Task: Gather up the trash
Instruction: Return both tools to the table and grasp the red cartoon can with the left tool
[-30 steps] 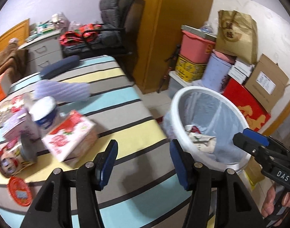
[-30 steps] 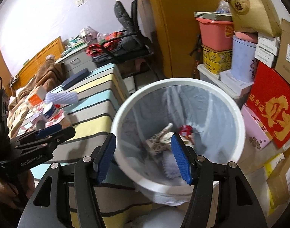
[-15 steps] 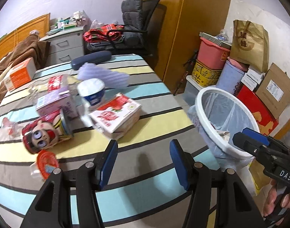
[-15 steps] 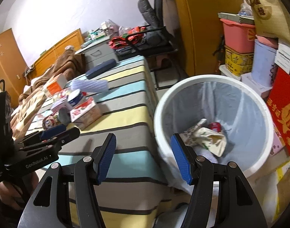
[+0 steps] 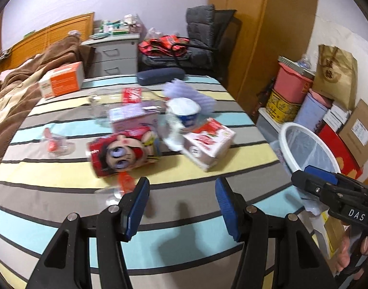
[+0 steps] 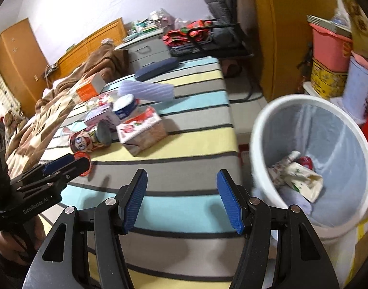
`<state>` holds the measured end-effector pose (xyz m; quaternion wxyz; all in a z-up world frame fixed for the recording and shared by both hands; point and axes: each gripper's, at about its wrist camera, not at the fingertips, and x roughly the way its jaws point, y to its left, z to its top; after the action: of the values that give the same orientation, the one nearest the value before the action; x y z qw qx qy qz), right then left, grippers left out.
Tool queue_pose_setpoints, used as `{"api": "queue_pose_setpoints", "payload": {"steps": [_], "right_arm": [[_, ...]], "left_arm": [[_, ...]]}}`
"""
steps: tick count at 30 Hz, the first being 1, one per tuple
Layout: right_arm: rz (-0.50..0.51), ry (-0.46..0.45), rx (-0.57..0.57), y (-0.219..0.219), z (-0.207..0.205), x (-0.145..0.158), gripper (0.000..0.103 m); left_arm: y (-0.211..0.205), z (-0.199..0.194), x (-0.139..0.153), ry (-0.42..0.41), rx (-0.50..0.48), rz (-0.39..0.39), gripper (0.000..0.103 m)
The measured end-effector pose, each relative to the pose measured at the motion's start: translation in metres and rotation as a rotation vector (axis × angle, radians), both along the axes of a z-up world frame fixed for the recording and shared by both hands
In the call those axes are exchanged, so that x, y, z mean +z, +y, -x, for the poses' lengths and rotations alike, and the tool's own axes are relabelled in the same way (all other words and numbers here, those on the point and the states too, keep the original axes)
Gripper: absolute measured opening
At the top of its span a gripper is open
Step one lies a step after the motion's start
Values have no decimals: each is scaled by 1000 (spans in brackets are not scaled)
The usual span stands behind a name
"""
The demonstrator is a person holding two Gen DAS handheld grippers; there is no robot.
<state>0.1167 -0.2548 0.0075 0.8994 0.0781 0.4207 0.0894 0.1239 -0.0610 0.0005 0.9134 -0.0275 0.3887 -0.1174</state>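
Observation:
Trash lies in a cluster on the striped table: a red cartoon-face can on its side, a red-and-white carton, a white cup, a pink box, a red lid and a lilac ribbed wrapper. My left gripper is open and empty, above the table just short of the can. My right gripper is open and empty, above the table's near edge, left of the white bin, which holds crumpled paper. The bin also shows in the left wrist view.
An orange box and a dark blue case lie at the table's far side. A bed with a brown blanket is on the left. Boxes and tubs are stacked behind the bin. A chair stands beyond the table.
Both grippers have swung left, away from the bin and toward the table. The trash cluster now sits straight ahead of my left gripper. Both stay open and empty.

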Motion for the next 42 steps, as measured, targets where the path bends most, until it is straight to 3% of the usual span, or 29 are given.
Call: {"api": "queue_pose_setpoints", "payload": {"steps": [11,19,24,29,32,42], "right_arm": [[57,19,113,58,-34,-12,62],[113,40,129,77,-55,-26,62],[139,56,86,66,-58,-30,62],[154,74,-23,26,-48,-29,62],[148,75,-90,4,-38,-23,62],[16,15,-13,39,-42,-12,62]], "left_arm": [[60,-11,-2,-3,131,-15,59],[77,-32,-6,3,142,-11,60],[75,-50,-8,8,97,-1,62],[68,-64,-9,-12,40,2,63],[63,-71,-12,-8,-1,12,69],[45,-50,-9,9,-172,-25,70]]}}
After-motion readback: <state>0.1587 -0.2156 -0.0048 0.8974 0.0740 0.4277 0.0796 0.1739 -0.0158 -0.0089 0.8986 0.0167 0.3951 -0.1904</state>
